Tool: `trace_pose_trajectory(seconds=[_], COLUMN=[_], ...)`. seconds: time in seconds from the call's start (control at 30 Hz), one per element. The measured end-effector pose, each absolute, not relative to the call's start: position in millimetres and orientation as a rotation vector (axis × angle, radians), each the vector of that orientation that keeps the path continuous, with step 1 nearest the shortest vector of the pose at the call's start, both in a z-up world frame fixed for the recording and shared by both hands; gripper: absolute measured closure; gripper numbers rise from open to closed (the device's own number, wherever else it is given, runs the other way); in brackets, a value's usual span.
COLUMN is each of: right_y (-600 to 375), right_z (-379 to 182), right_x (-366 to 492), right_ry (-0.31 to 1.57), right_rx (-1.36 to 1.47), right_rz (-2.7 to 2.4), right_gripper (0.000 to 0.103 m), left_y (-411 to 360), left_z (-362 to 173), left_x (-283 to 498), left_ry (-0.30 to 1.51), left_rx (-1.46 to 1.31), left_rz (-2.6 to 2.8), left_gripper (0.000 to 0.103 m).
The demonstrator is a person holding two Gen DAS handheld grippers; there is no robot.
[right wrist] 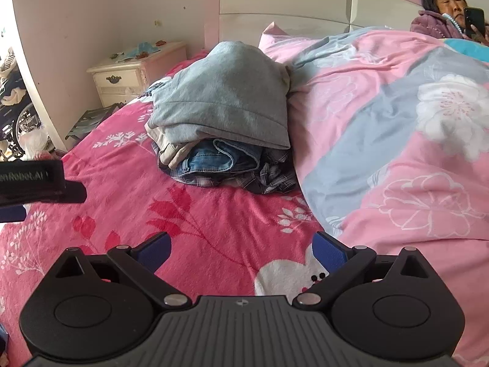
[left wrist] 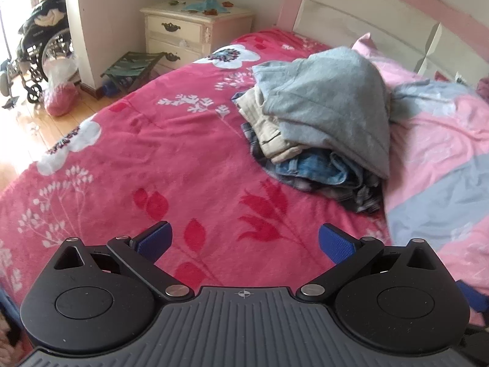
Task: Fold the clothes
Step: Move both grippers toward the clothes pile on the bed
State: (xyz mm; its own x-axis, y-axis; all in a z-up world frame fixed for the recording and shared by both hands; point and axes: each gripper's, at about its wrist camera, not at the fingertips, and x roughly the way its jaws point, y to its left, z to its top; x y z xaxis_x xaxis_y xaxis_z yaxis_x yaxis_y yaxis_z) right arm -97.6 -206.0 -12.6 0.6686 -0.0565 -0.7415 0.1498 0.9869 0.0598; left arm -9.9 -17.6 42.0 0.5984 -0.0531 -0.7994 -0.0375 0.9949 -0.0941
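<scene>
Grey top (left wrist: 330, 104) caps clothes pile (right wrist: 226, 159) — both grippers empty, wide.

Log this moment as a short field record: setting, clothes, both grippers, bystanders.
setting: bed with red floral blanket, pink and grey quilt beside it
clothes: pile on the blanket, grey garment on top, jeans and plaid fabric beneath
left gripper: open, empty, above the blanket, short of the pile
right gripper: open, empty, above the blanket
bystander: person under the quilt, holding a phone
furniture: nightstand
</scene>
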Motion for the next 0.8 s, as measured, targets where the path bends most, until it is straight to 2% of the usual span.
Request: trace_pose_trajectory(seconds=[0.8], right_y=[-202], right_z=[-19], right_x=[-93], right_ry=[0.853], right_rx=[0.103], right_rz=[-0.118], right_gripper=[0.002], left_y=[-16], left_z=[29], left_x=[-7], left_ry=[0.964], left_rx=[-0.045], left_rz=[0.016], left_gripper=[0.0])
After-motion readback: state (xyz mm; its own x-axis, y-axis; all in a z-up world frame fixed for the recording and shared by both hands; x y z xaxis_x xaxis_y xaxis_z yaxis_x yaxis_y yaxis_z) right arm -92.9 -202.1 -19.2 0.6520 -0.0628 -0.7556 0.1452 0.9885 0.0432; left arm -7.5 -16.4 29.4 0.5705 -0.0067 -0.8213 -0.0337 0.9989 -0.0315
